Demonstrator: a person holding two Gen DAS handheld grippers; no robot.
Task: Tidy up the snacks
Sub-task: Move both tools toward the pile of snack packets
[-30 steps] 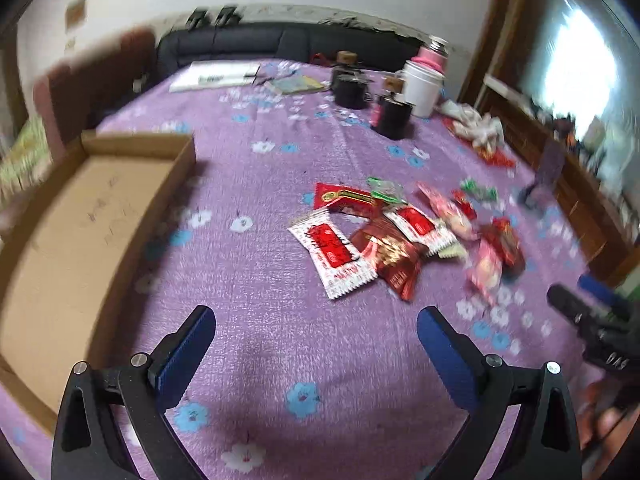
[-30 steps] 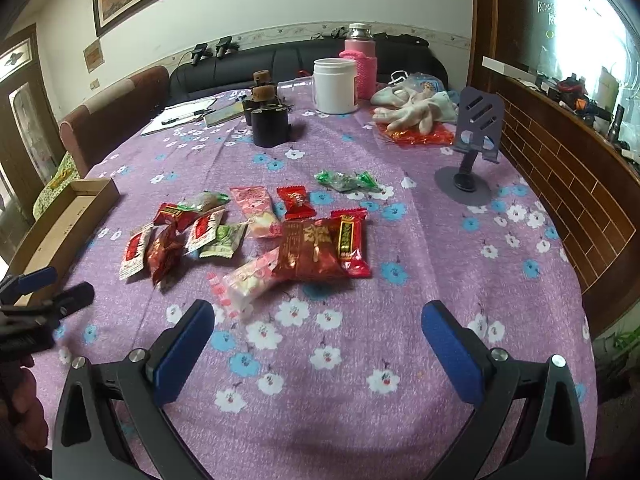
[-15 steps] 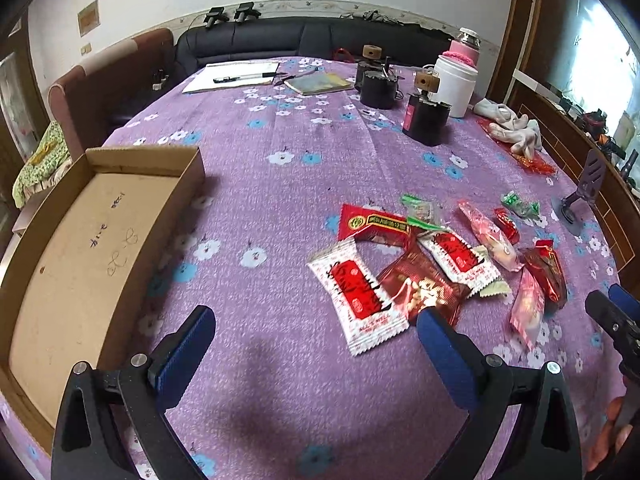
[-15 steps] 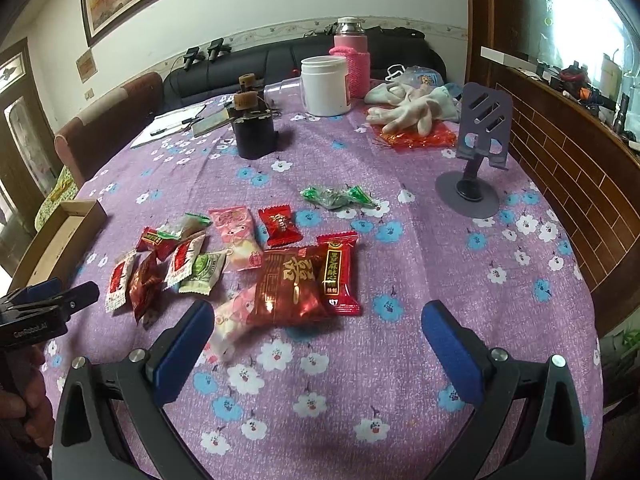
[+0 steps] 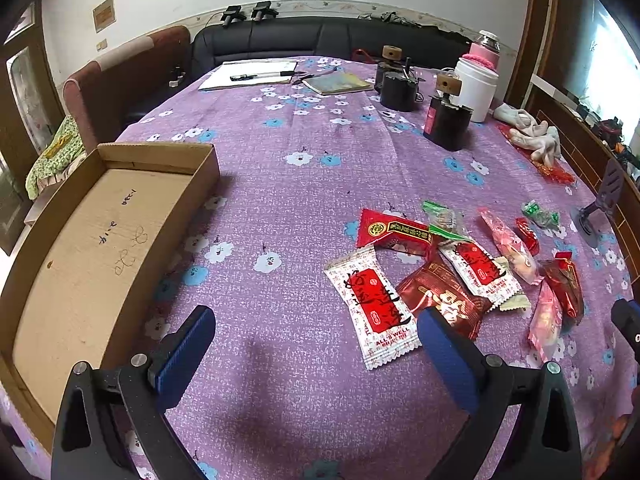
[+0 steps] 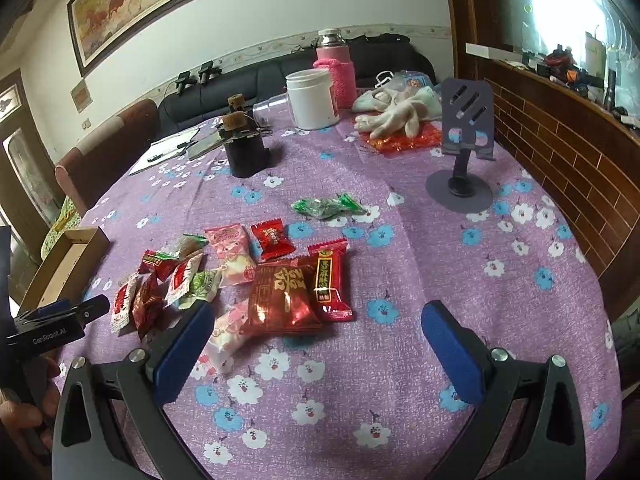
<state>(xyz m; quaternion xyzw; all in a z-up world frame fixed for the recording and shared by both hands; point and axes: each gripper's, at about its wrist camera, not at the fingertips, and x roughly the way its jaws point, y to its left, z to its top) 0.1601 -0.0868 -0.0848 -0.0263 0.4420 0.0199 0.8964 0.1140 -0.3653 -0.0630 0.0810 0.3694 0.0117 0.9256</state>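
Several wrapped snacks lie in a loose pile on the purple flowered tablecloth. A white-and-red packet [image 5: 370,306] and a dark red foil packet [image 5: 438,298] lie nearest my left gripper [image 5: 316,344], which is open and empty above the cloth. An empty shallow cardboard box [image 5: 100,240] lies at its left. My right gripper [image 6: 320,342] is open and empty; a dark red foil packet [image 6: 282,298], a red bar packet [image 6: 330,280] and a pink packet [image 6: 230,330] lie just ahead of it. The box shows at the far left in the right wrist view [image 6: 66,264].
Two dark jars [image 5: 448,126], a white tub [image 6: 312,98], a pink flask [image 6: 334,66], white gloves [image 6: 396,110] and a phone stand [image 6: 464,160] stand at the table's far side. Paper and a notebook [image 5: 336,82] lie at the back. A green candy [image 6: 326,206] lies apart.
Both grippers have moved closer over the table toward the snack pile. The snacks now lie nearer the fingertips. Both stay open and empty.
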